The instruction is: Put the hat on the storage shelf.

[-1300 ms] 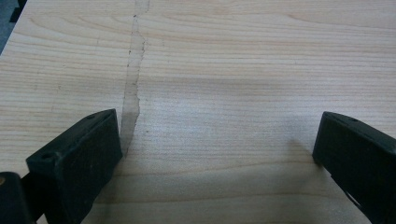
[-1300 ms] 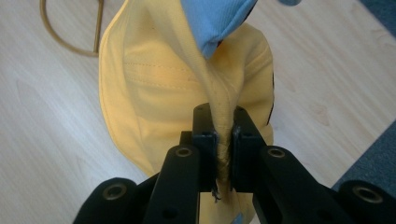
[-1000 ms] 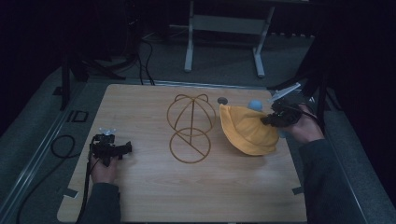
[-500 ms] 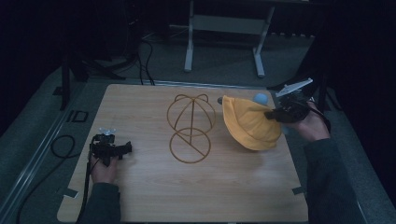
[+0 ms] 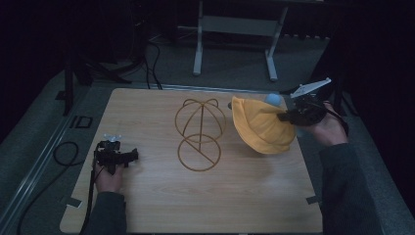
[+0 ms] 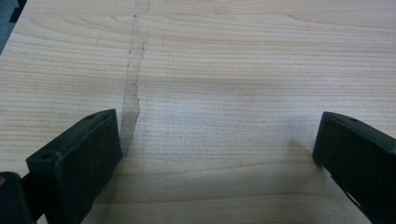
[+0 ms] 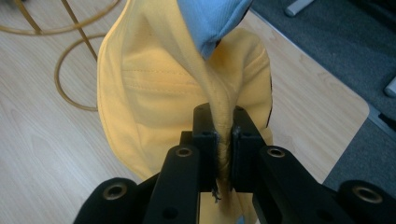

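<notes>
a: cloth first. what is the yellow hat [image 5: 262, 128] like?

b: soft cotton, with a rounded crown, a floppy brim and rows of stitching in the right gripper view. a pale blue patch [image 7: 212, 18] of ribbed fabric shows at its top edge there. it hangs off the right side of the tabletop [image 5: 147, 205], its lower edge close to the wood; i cannot tell whether it touches.

a: and what holds it?

b: the right hand-held gripper [image 5: 286, 116], black and blocky with screw holes, is clamped on a gathered fold of the brim. in its own view the two jaws stand nearly together with yellow cloth pinched between the pads.

a: the left one?

b: the left hand-held gripper [image 5: 132, 155] rests low at the left edge of the tabletop, in the person's hand, a cable trailing from it. its jaws stand wide apart, with bare wood between them.

a: what is the wire thing in the middle?

b: a hat stand [image 5: 200, 132] of thin brass-coloured wire: a flat ring with a bar across it lying on the wood, and a domed cage of hoops rising above it. it is just beside the hat, not touching it.

a: the surface?

b: pale wood with straight grain and rounded corners. the left gripper view shows a ragged grey streak [image 6: 133, 88] running along it.

a: the room?

b: dark. grey carpet around the tabletop, black cables [image 5: 63, 152] coiled on the floor at the left, and a grey metal frame [image 5: 235, 29] standing behind.
</notes>
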A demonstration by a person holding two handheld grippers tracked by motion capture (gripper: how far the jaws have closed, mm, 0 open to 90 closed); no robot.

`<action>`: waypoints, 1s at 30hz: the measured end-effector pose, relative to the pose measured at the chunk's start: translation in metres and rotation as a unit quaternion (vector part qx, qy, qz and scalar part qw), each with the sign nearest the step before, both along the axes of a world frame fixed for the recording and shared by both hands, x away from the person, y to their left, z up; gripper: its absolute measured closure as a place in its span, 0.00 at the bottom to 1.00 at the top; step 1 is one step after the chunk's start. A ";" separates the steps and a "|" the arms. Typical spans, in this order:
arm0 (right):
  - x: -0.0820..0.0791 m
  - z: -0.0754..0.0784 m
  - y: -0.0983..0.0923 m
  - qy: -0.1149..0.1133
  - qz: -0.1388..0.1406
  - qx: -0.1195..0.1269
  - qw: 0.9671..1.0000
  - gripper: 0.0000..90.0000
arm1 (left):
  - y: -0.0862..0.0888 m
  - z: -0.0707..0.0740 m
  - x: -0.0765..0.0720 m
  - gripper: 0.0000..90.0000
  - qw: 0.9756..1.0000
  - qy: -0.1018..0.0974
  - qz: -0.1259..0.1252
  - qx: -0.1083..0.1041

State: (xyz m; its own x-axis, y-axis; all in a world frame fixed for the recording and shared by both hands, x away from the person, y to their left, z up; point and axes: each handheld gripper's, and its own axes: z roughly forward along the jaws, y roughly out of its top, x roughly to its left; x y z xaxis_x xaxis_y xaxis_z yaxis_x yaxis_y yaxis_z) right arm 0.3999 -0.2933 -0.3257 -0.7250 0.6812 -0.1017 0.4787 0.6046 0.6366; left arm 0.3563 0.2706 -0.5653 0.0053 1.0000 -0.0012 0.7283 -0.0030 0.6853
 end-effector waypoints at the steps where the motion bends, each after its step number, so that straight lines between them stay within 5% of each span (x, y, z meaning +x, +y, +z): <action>1: 0.000 0.001 0.000 -0.003 0.001 0.002 1.000 0.93 | 0.000 0.000 0.000 0.01 1.000 0.000 0.000 0.000; 30: -0.008 0.025 0.010 -0.027 0.024 0.029 0.999 0.93 | 0.000 0.000 0.000 0.01 1.000 0.000 0.000 0.000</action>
